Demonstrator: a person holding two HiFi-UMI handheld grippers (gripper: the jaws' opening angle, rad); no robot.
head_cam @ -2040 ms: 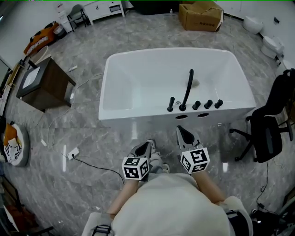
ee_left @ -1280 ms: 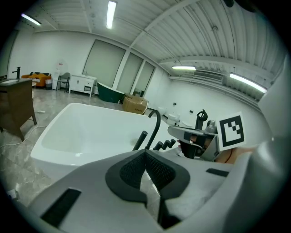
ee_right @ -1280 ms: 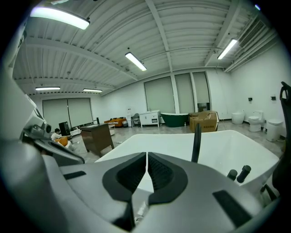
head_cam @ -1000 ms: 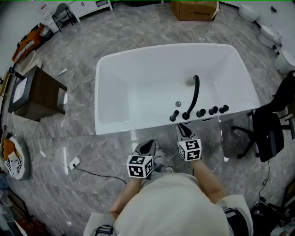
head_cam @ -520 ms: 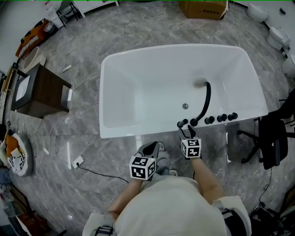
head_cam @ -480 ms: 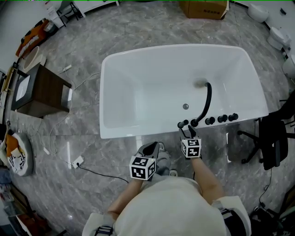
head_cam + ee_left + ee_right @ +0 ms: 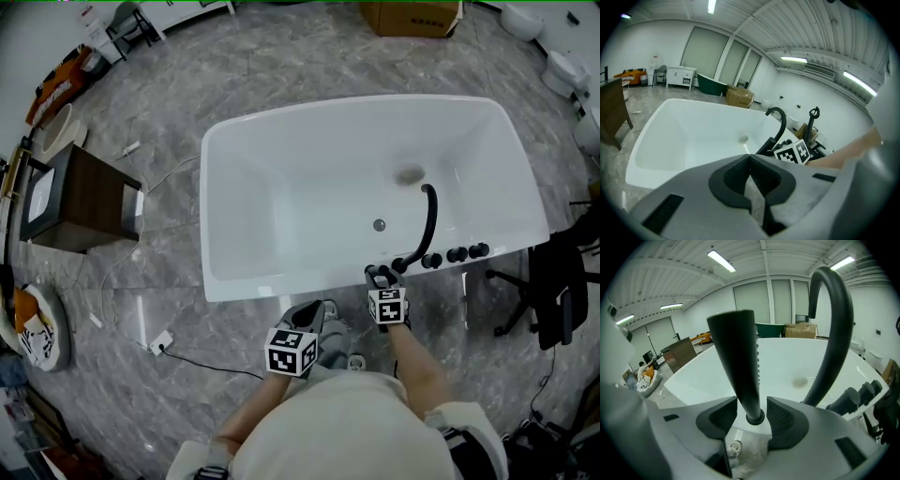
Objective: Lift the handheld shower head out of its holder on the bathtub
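**Black stick-shaped handheld shower head straddled, not squeezed**

It stands upright on the near rim of the white oval bathtub, at about 5 o'clock on the tub in the head view. And there is the right gripper, right on it! Its jaws are released, one pad on each side of the shaft's foot, with a slim gap showing on both sides. At 2 o'clock from the shower head, the black curved spout arches over the basin. A row of black round knobs runs along the rim towards 3 o'clock.

Over to the left gripper: it is clenched on nothing, pads pressed together. It hangs at 6 o'clock in the head view, short of the tub, over the grey marble floor.
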